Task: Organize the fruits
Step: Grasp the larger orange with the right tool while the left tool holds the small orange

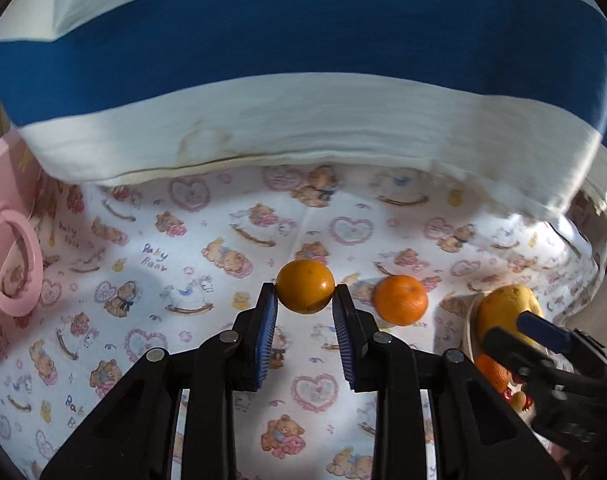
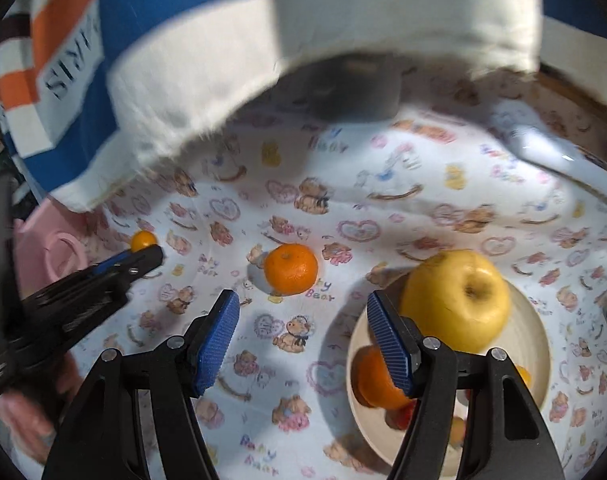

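My left gripper is shut on a small orange, held just above the bear-print cloth. Right of it a tangerine lies on the cloth. In the right wrist view that tangerine sits just beyond my right gripper, which is open with nothing between its blue pads. A wooden bowl at the right holds a yellow apple, an orange and small red pieces. The right finger overlaps the bowl's left rim. The left gripper shows at the left with its orange.
A pink container with a ring handle stands at the cloth's left edge. A person's blue-and-white striped shirt hangs over the far side. A hand holds the left gripper at lower left.
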